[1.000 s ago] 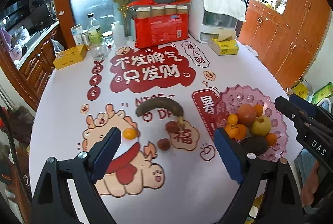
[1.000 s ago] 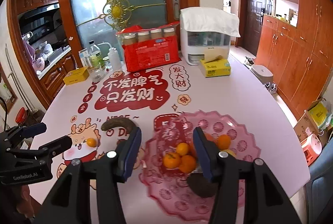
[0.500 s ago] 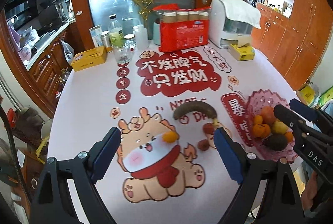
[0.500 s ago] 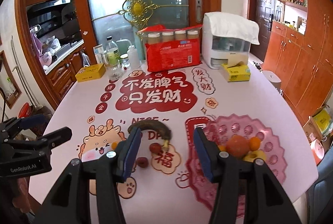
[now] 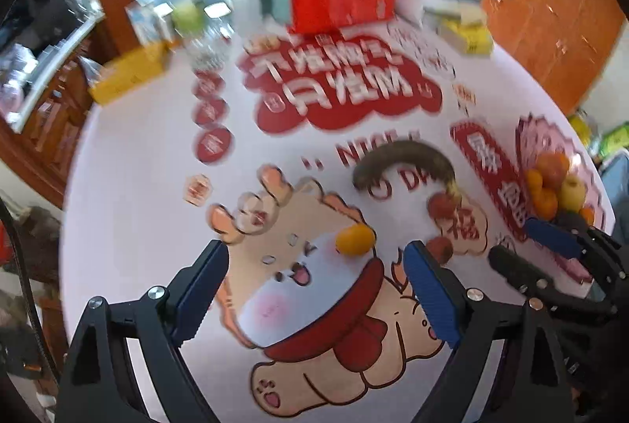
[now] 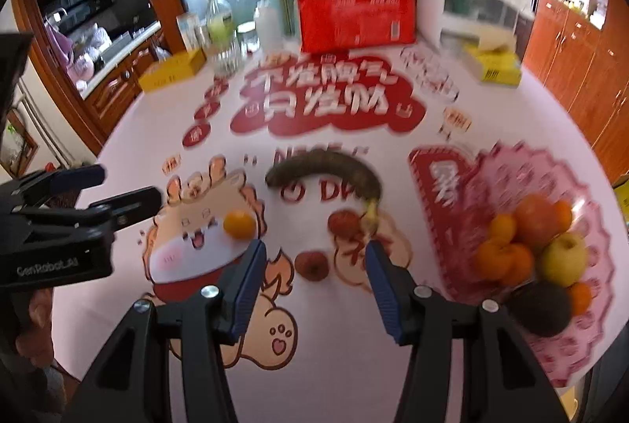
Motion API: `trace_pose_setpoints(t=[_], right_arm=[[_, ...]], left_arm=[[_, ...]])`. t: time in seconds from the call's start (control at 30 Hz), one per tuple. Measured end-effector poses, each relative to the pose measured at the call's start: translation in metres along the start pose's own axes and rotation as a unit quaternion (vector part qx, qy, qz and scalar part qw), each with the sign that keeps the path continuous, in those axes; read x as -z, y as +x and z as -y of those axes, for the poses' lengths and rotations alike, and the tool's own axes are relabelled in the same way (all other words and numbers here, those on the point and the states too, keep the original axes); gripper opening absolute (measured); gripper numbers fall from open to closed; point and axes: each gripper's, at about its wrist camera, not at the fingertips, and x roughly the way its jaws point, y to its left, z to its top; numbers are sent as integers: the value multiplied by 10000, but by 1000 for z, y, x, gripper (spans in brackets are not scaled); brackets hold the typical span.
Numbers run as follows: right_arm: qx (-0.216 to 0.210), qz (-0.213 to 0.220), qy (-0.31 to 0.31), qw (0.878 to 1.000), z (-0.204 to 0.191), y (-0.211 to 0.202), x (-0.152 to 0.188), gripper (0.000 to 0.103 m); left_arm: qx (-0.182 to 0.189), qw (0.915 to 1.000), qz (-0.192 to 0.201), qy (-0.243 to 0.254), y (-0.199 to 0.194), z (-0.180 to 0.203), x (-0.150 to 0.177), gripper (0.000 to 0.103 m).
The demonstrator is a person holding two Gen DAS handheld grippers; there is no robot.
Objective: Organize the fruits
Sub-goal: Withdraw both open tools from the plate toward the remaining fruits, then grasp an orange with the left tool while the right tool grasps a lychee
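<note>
Approach step: I hover both grippers, L wide open, R part open, both empty, near the pink plate. Next: I shut on the small orange and red fruit left of the plate.

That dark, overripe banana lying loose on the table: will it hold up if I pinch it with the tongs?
Probably soft: the banana has skin gone dark brown nearly all over, so a firm pinch may squash it. Its curved body lies flat, so it likely won't roll. The stem end, still yellowish, touches a small red fruit, which may get nudged.
</note>
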Motion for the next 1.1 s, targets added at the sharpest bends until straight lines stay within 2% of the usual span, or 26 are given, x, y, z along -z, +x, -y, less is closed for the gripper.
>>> trace_pose_setpoints(t=[0.13,0.23,0.57,0.7,0.77,0.83,0.97,1.03,1.1], right_arm=[[47,-338,23,9994,-2,30,13,53],[-20,-557,194,9983,2,48,19,53],[-65,-852,418,9955,8,82,20,53],[-24,-899,334,9954,4,90,17,53],[0,-902,319,9954,3,94,16,53],[27,-901,308,9955,3,96,16,53],[66,-872,281,9958,3,98,15,45],[43,-846,254,9961,2,98,14,41],[4,-838,196,9963,-1,99,14,32]], left_arm=[[253,9986,-448,117,46,1,0,88],[341,9972,-621,240,69,5,1,86],[594,9936,-850,444,106,15,-1,75],[687,9926,-891,455,114,18,-1,65],[748,9920,-911,445,117,18,-1,55],[758,9922,-881,454,118,19,-1,50],[826,9918,-852,481,117,22,-1,36],[814,9919,-836,501,116,23,0,36],[808,9919,-823,526,115,24,1,35]])
